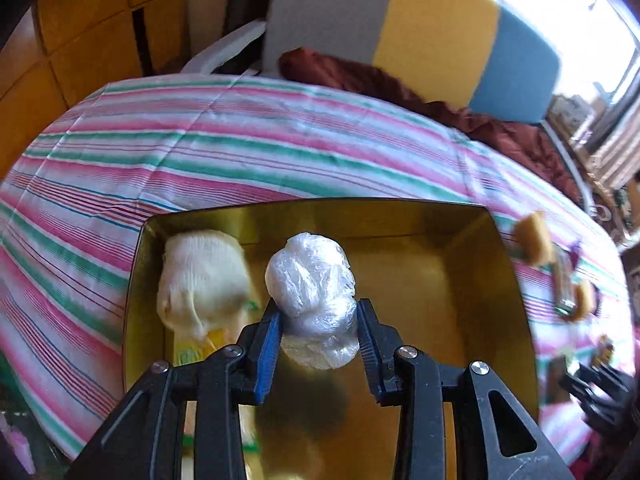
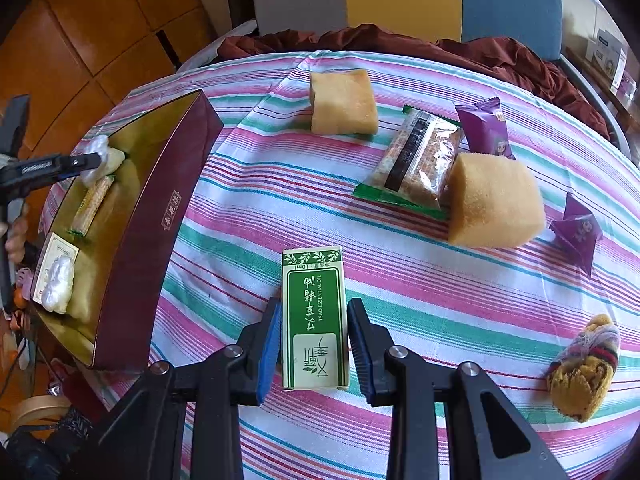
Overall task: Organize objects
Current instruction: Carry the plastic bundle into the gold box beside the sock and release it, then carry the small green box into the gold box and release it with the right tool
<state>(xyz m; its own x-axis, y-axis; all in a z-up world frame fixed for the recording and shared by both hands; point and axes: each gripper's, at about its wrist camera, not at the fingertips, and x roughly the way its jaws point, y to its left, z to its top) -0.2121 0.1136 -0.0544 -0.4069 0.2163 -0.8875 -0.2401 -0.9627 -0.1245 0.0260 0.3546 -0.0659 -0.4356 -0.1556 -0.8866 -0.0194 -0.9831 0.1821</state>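
two yellow sponge cakes (image 2: pixel 343 103) (image 2: pixel 493 201) and two purple sachets (image 2: pixel 485 129) (image 2: pixel 577 235) lie on the bench (image 2: pixel 248 208). the right gripper (image 2: pixel 313 336) fingers are apart around one green box (image 2: pixel 314 320) reading "tsao essential oil". the left gripper (image 1: pixel 318 330) fingers are clamped on a plastic-wrapped ball (image 1: pixel 314 296) above the gold tray (image 1: pixel 420 248).

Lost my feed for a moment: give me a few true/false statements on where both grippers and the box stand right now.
1. The left gripper grips a plastic-wrapped ball above the gold-lined box. True.
2. The right gripper is clamped on a purple packet. False: its fingers straddle the green essential-oil box, gaps showing on both sides.
3. The gold-lined box holds nothing. False: a white wrapped bundle lies inside.
4. Two yellow sponge cakes sit on the striped tablecloth. True.
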